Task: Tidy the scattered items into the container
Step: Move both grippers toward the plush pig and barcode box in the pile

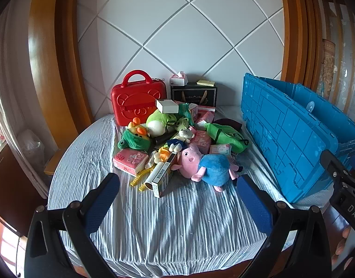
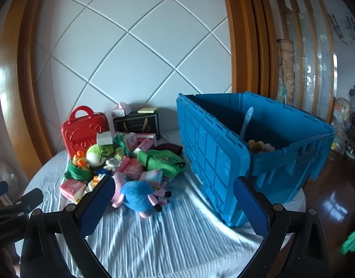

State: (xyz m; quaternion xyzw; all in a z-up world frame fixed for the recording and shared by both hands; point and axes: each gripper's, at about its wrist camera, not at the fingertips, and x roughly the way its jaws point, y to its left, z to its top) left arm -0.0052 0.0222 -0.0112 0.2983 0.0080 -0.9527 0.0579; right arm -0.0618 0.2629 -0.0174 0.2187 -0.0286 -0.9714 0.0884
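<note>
A heap of toys and boxes lies on the bed's striped sheet point(image 1: 177, 220). Nearest is a pink pig plush in a blue dress point(image 1: 207, 165), also in the right wrist view point(image 2: 138, 194). Beside it lie a long white box point(image 1: 162, 177), a pink tissue pack point(image 1: 129, 159) and green frog plushes point(image 1: 157, 121). The blue crate point(image 2: 281, 139) stands open at the right with its lid hanging down; a few items lie inside. My left gripper point(image 1: 177, 185) is open and empty, short of the heap. My right gripper point(image 2: 174, 191) is open and empty, between heap and crate.
A red bear suitcase point(image 1: 138, 99) and a black gift box point(image 1: 193, 95) with a tissue box on top stand against the white padded headboard. Wooden frame posts rise on both sides. The wooden floor point(image 2: 335, 199) lies right of the crate.
</note>
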